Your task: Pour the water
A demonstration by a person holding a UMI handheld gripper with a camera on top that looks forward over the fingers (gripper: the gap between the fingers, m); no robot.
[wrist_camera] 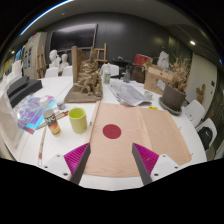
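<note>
The claw point(111, 165) hangs released and empty above the table point(180, 150), while the upright yellow-green plastic cup point(78, 120) stands ahead and off to its left, beside a small bottle point(52, 121).

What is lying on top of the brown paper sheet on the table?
A dark red disc lies on the brown paper sheet, ahead of the open, empty gripper. What the sheet covers is hidden.

Brown sheet point(135, 130) ahead clear; green cup point(78, 120), probably bottle point(52, 121) leftward
</note>
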